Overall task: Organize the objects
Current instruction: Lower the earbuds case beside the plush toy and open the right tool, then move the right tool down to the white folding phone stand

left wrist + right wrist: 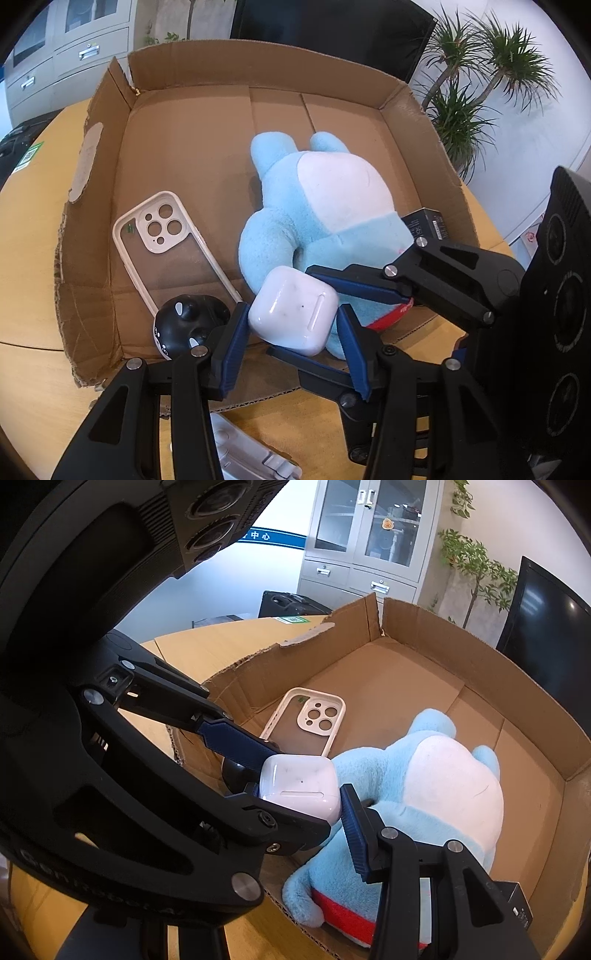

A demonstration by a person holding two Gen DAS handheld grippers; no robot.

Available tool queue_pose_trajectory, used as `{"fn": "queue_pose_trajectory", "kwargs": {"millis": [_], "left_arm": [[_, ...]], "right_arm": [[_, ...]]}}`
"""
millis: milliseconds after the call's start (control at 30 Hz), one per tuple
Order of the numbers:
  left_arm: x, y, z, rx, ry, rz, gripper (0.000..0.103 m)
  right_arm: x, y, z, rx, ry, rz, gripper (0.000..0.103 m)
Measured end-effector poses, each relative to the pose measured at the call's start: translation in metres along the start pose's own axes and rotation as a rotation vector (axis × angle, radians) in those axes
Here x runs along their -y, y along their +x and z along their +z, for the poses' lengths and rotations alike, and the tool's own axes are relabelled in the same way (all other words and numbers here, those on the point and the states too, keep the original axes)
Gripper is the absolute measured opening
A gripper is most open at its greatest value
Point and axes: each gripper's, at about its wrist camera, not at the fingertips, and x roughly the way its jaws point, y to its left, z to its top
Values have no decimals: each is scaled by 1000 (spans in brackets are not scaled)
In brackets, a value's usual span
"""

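A white earbud case (293,310) is held between the blue pads of my left gripper (291,321), just above the near edge of a shallow cardboard box (192,147). It also shows in the right wrist view (301,786). My right gripper (325,310) reaches in from the right with its fingers spread around the same case; in the right wrist view (306,805) its blue pad (354,834) sits beside the case. A blue and white plush toy (325,206) lies in the box, behind the case.
In the box lie a clear phone case with a beige rim (166,243), a black round toy (184,325) and a small black box (424,225). A white plastic piece (243,454) lies on the wooden table (33,258). Plants and a cabinet stand behind.
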Motion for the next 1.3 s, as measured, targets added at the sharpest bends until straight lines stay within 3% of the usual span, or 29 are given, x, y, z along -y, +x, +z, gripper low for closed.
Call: {"fn": "queue_pose_trajectory", "kwargs": {"millis": [233,333,400,633,767,867,967,1033,1167,1300], "left_arm": [[-5,5,-1,2,-33,38,48],[-14,-2,-1,38,-91,37,62],[-18,-12,-1,66,-118,23,74],[-37,-62,-14,153,-196,59,85],[-66,-87,-53,194,-315,65,102],[-91,-89,-89,186,-427,74,102],[-111,-84,-126,155,-549,85,102],[-118,-81,-145,138,-604,93,102],[-123,-77,-181,120,-695,98,102],[-117,-76,-193,93,-695,128,102]], "right_arm": [[1,7,0,-22,35,10,43],[-3,4,2,-23,34,-3,53],[-4,1,3,-19,34,-14,67],[-5,-30,-1,28,127,-20,69],[-25,-58,-15,64,176,46,74],[-55,-64,-27,54,161,144,80],[-87,-45,-33,-9,130,183,81],[-99,-28,-36,-59,136,190,81],[-116,13,-44,-164,133,119,81],[-127,32,-52,-209,116,110,81]]}}
